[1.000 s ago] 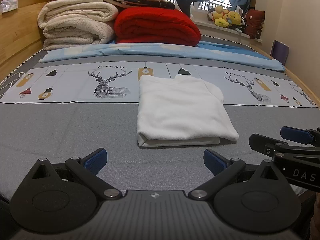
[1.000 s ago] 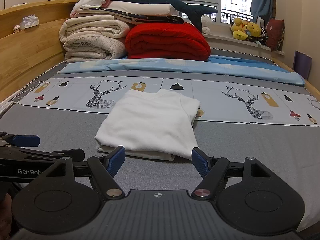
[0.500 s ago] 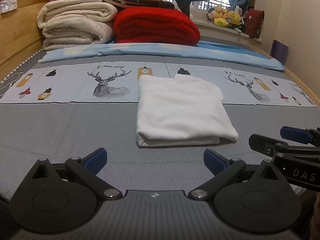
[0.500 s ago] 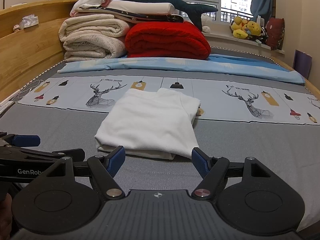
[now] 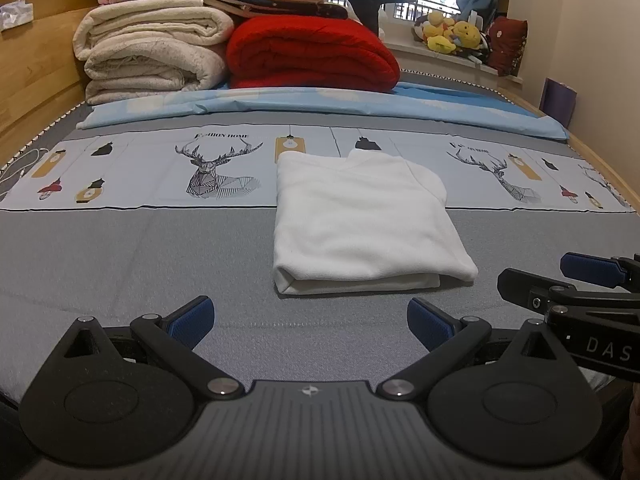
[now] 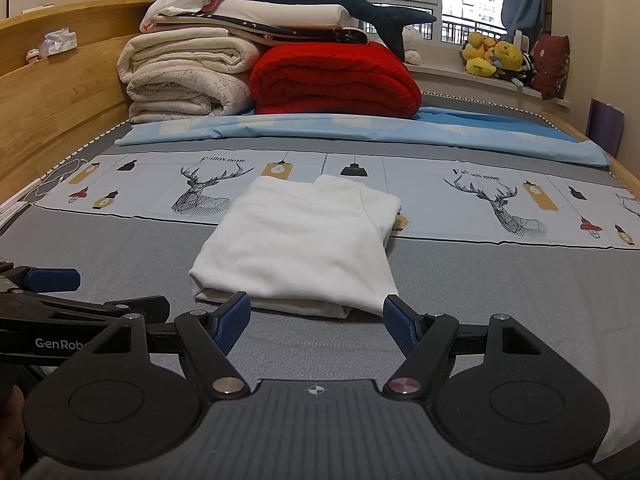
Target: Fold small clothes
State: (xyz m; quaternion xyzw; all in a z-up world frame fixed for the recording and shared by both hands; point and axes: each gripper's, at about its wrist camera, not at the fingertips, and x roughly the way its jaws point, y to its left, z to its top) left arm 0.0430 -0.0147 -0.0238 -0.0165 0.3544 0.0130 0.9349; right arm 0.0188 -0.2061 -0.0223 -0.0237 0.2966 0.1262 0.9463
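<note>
A white garment [image 5: 362, 220] lies folded into a neat rectangle on the grey bed cover, its far end on the deer-print strip; it also shows in the right wrist view [image 6: 304, 240]. My left gripper [image 5: 310, 322] is open and empty, held back from the garment's near edge. My right gripper [image 6: 316, 320] is open and empty, its blue pads [image 6: 232, 320] just short of the garment's near edge. The right gripper also shows at the right of the left wrist view [image 5: 560, 284]; the left gripper shows at the left of the right wrist view [image 6: 96, 292].
Folded cream blankets [image 5: 156, 52] and a red quilt [image 5: 312, 54] are stacked at the bed's far end behind a blue sheet [image 5: 320, 106]. A wooden bed frame [image 6: 52, 80] runs along the left. Plush toys [image 6: 496, 58] sit on the windowsill.
</note>
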